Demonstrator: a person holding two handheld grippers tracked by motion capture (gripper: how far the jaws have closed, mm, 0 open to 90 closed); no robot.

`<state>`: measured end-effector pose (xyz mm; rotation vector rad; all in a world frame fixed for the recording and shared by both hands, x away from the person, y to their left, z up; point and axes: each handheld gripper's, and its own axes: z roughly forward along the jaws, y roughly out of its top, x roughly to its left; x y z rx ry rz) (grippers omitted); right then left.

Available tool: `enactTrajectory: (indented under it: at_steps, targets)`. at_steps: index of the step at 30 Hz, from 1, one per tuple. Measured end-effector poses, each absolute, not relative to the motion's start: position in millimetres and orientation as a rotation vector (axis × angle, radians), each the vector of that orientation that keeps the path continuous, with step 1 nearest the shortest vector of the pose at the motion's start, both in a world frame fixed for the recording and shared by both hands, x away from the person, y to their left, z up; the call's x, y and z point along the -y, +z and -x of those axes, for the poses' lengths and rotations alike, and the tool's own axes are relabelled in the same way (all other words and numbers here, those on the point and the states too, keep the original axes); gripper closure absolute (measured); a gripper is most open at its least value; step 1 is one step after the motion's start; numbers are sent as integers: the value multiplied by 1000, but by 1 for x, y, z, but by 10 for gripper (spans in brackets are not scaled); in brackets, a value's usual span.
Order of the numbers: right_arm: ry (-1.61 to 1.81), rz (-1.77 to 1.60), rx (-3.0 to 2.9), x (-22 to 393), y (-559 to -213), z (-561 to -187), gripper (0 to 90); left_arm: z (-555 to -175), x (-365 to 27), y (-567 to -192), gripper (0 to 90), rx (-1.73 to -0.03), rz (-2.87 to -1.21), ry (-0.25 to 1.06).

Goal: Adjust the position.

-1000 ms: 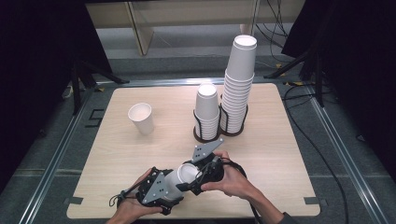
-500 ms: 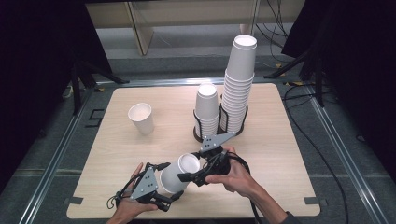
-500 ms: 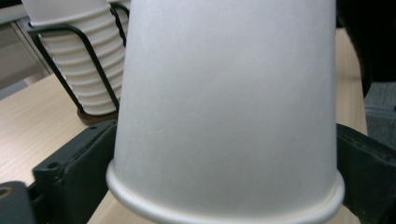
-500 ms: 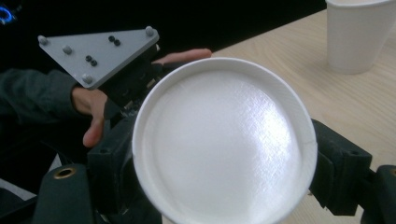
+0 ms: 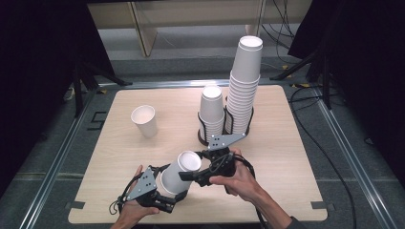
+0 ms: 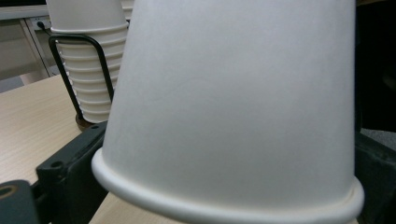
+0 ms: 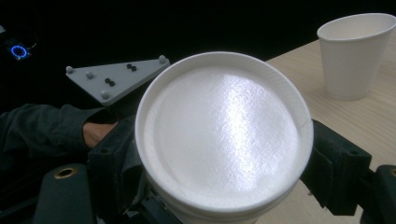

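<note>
- Both grippers are on one white paper cup (image 5: 180,171) at the near edge of the table (image 5: 305,157), about mid-width. It's lifted and tilted, closed bottom facing up and toward the far side.
- The left gripper (image 5: 165,198) has the rim end between its jaws. They've just been opening, then eased back in a touch, and from the left gripper view I honestly can't tell if the pads press on the cup wall (image 6: 233,107) or just sit beside it.
- The right gripper (image 5: 196,175) comes in from the right and is clamped on the cup's bottom end (in the right gripper view the black jaws sit tight on either side of the cup's base (image 7: 219,130)).
- A single upright cup (image 5: 144,120) stands far left, well apart from the hands.
- Two stacks sit in a black wire holder (image 5: 206,136) at the far middle: a short stack (image 5: 211,109) and just right of it a tall stack (image 5: 245,83).
</note>
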<state>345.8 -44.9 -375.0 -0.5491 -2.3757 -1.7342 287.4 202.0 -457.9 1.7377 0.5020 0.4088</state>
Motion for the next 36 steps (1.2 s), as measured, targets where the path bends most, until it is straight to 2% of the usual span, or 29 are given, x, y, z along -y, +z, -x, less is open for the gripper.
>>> enactTrajectory:
  at_steps: [13,17,36]
  targets:
    - [-1784,550,2284,41,-377,-345,230,-286,-203,-456,0,-484,-1674,429]
    - [-1778,550,2291,44,-378,-347,230,-286,-207,-454,39,-493,-1697,427]
    - [-1742,548,2341,47,-378,-349,218,-287,-210,-449,110,-463,-1764,460]
